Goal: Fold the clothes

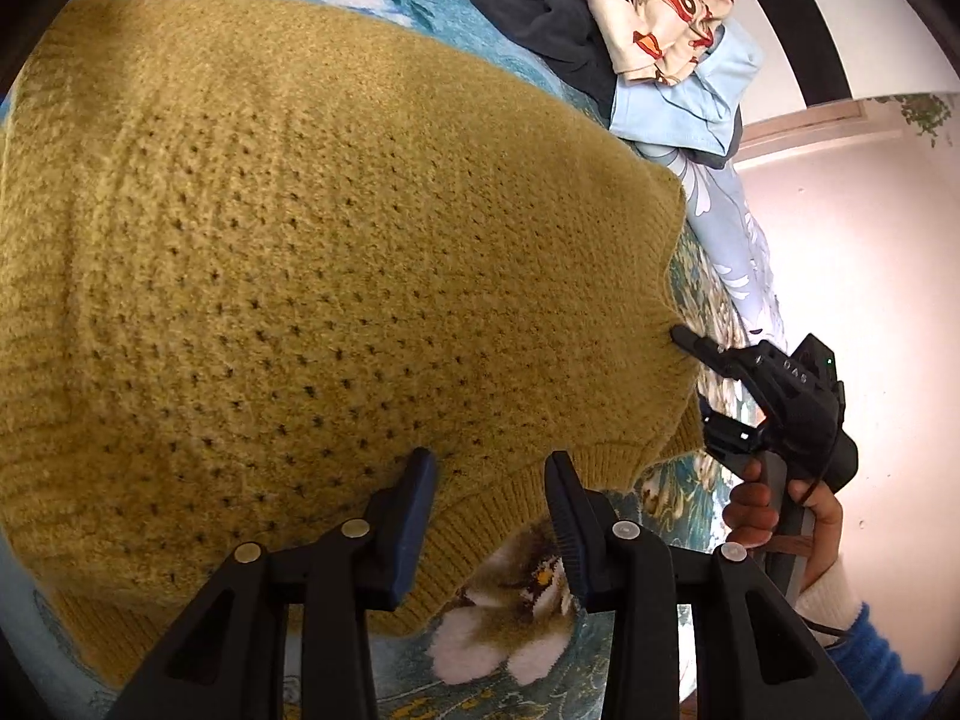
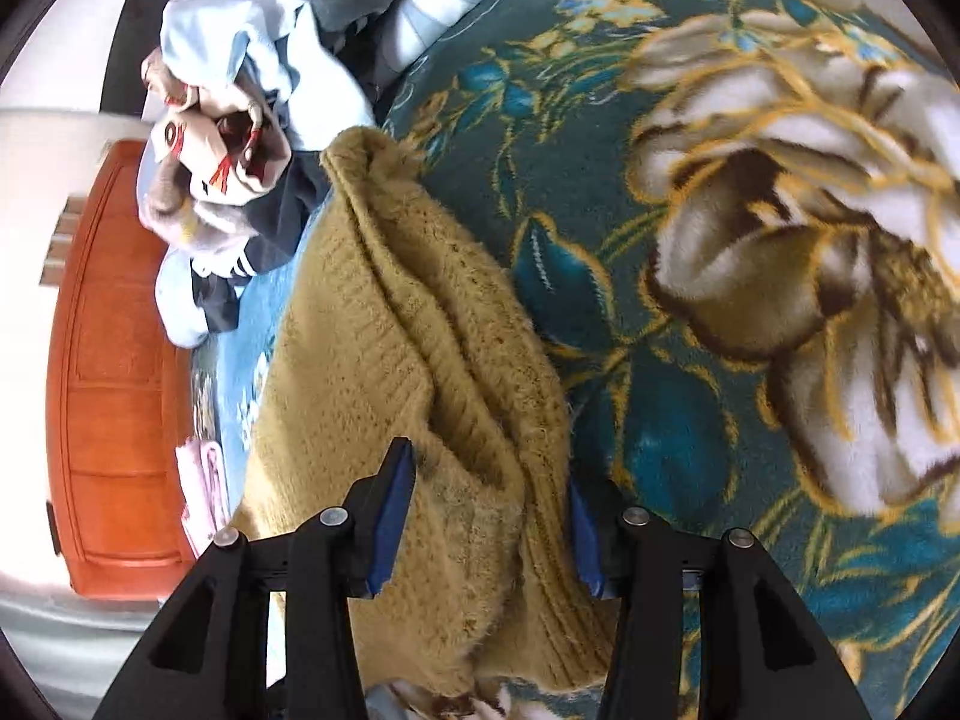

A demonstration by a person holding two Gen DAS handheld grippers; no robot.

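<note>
A mustard-yellow knitted sweater (image 1: 312, 276) lies spread on a floral blanket (image 1: 510, 618). My left gripper (image 1: 489, 468) is open, its two fingers straddling the ribbed hem at the near edge. The right gripper shows in the left wrist view (image 1: 690, 345), its tip touching the sweater's right edge. In the right wrist view the right gripper (image 2: 486, 474) is open, with a bunched fold of the sweater (image 2: 420, 372) lying between its fingers.
A pile of other clothes (image 1: 630, 18) lies at the far side of the bed; it also shows in the right wrist view (image 2: 240, 120). An orange wooden headboard (image 2: 114, 372) stands at the left. A folded pink cloth (image 2: 201, 489) lies beside it.
</note>
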